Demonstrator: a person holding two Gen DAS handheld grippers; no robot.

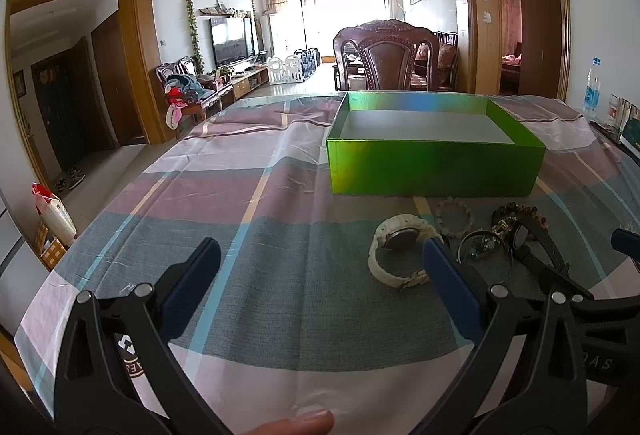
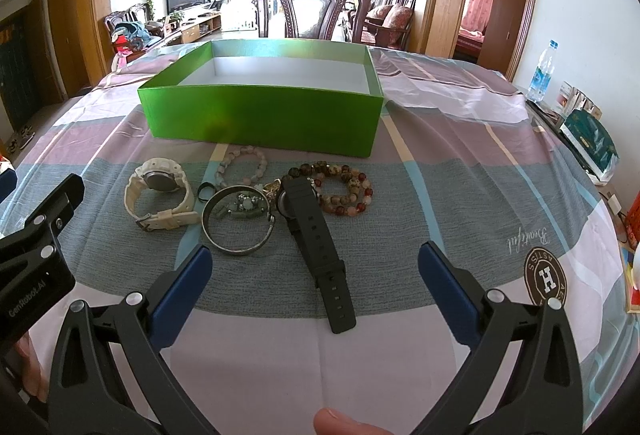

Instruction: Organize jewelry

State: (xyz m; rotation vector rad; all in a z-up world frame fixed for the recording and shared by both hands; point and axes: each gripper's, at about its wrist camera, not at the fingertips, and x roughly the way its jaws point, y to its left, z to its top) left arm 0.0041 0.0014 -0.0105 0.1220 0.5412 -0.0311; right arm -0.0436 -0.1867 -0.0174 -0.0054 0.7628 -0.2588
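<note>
An open green box (image 2: 260, 115) with a white inside stands empty on the table; it also shows in the left wrist view (image 1: 436, 167). In front of it lie a white watch (image 2: 158, 197), a silver bangle (image 2: 236, 221), a pale bead bracelet (image 2: 244, 167), a black watch (image 2: 316, 235) and brown bead bracelets (image 2: 340, 187). My right gripper (image 2: 314, 267) is open and empty, just short of the black watch's strap. My left gripper (image 1: 320, 259) is open and empty, left of the white watch (image 1: 400, 255), with its right fingertip (image 1: 436, 255) beside it.
A striped cloth (image 2: 460, 139) covers the table. A water bottle (image 2: 542, 73) and packets (image 2: 592, 143) stand at the right edge. A carved wooden chair (image 2: 316, 11) is behind the box. The left gripper's body (image 2: 32, 235) shows at the left.
</note>
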